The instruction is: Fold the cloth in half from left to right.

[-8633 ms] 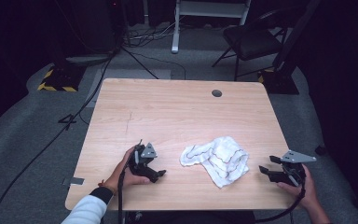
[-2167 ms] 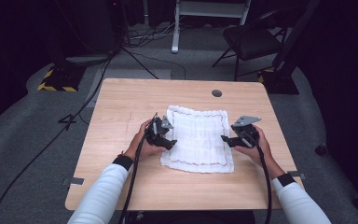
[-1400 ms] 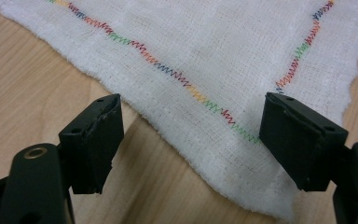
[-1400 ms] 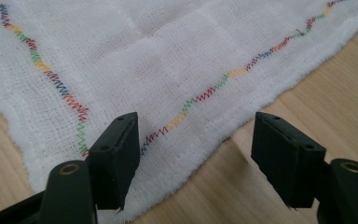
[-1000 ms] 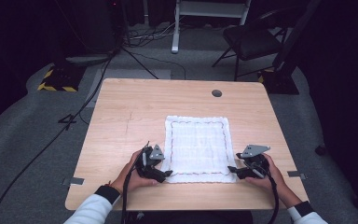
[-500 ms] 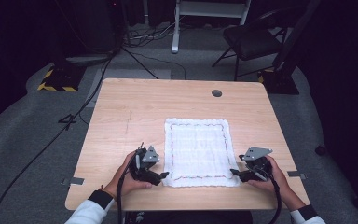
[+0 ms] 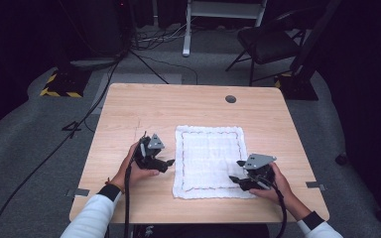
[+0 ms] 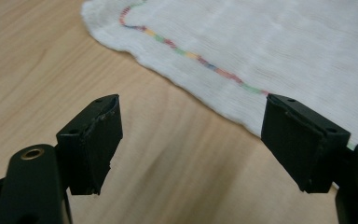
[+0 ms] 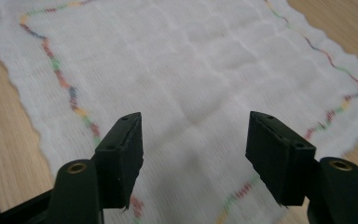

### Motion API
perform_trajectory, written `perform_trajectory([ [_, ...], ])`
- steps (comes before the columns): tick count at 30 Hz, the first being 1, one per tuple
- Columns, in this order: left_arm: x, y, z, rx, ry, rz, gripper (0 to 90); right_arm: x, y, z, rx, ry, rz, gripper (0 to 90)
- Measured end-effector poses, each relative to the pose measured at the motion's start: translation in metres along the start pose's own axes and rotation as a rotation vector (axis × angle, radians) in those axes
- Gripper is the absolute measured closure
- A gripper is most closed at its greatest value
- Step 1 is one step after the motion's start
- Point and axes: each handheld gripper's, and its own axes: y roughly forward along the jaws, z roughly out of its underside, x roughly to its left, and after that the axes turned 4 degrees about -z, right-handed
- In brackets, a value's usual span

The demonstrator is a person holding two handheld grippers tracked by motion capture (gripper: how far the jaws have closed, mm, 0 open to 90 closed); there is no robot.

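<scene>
A white gauze cloth with a multicoloured stitched border lies spread flat on the wooden table. My left gripper hovers just off the cloth's left edge, jaws wide open. In the left gripper view, this gripper has bare wood between its jaws, and the cloth's wavy edge lies just beyond. My right gripper is open over the cloth's near right corner. Its jaws have just been closing a little. In the right gripper view, the gripper holds nothing, with the cloth beneath.
A round cable hole sits at the table's far right. Bare wood runs along the far and left sides. A black chair and floor cables lie beyond the far edge. Grey tape tabs mark the near edge.
The left gripper has moved away from the near left corner, farther up along the cloth's left edge. The right gripper has shifted left over the near right corner. The cloth stays flat.
</scene>
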Motion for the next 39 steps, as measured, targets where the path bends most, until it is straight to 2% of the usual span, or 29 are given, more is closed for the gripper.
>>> perform_trajectory([
  [2, 0.005, 0.006, -0.005, -0.016, 0.010, -0.025, 21.8, 0.006, 0.009, -0.010, -0.003, -0.023, -0.026, 38.1],
  [3, 0.009, 0.009, -0.008, -0.007, 0.008, -0.016, 21.7, 0.010, 0.013, -0.015, -0.008, -0.031, -0.041, 38.9],
  [7, 0.019, 0.022, -0.021, -0.019, -0.008, -0.028, 21.4, 0.025, 0.034, -0.036, -0.021, -0.059, -0.108, 41.6],
  [9, 0.025, 0.029, -0.029, -0.024, -0.028, -0.021, 21.4, 0.032, 0.045, -0.045, -0.019, -0.089, -0.127, 42.1],
  [10, 0.027, 0.031, -0.031, -0.023, -0.024, -0.029, 21.7, 0.037, 0.051, -0.050, -0.020, -0.103, -0.135, 42.4],
  [14, 0.036, 0.045, -0.043, -0.031, -0.078, -0.013, 23.1, 0.051, 0.063, -0.061, -0.030, -0.126, -0.156, 44.4],
  [16, 0.039, 0.052, -0.048, -0.031, -0.070, -0.045, 23.0, 0.058, 0.069, -0.064, -0.026, -0.134, -0.163, 45.4],
  [19, 0.043, 0.061, -0.055, -0.020, -0.075, -0.071, 22.4, 0.070, 0.077, -0.069, -0.021, -0.166, -0.181, 45.7],
  [20, 0.044, 0.065, -0.056, -0.023, -0.074, -0.086, 22.3, 0.073, 0.078, -0.070, -0.024, -0.167, -0.191, 45.7],
  [22, 0.047, 0.072, -0.058, 0.002, -0.068, -0.124, 22.0, 0.079, 0.081, -0.074, -0.036, -0.175, -0.210, 45.9],
  [23, 0.048, 0.075, -0.058, 0.000, -0.084, -0.132, 21.7, 0.082, 0.083, -0.076, -0.037, -0.182, -0.218, 45.9],
  [24, 0.051, 0.078, -0.057, -0.001, -0.106, -0.131, 22.1, 0.086, 0.085, -0.077, -0.036, -0.187, -0.222, 45.9],
  [26, 0.054, 0.083, -0.056, 0.018, -0.124, -0.131, 21.5, 0.091, 0.089, -0.079, -0.035, -0.195, -0.237, 45.9],
  [30, 0.058, 0.087, -0.053, 0.029, -0.133, -0.136, 20.5, 0.100, 0.094, -0.080, -0.030, -0.207, -0.247, 45.9],
  [34, 0.062, 0.092, -0.049, 0.024, -0.173, -0.115, 18.8, 0.104, 0.101, -0.080, -0.019, -0.211, -0.258, 45.7],
  [37, 0.062, 0.093, -0.049, 0.019, -0.178, -0.115, 17.6, 0.110, 0.106, -0.081, -0.005, -0.224, -0.235, 46.8],
  [39, 0.062, 0.092, -0.049, 0.018, -0.172, -0.112, 18.1, 0.110, 0.107, -0.082, -0.002, -0.215, -0.225, 53.1],
])
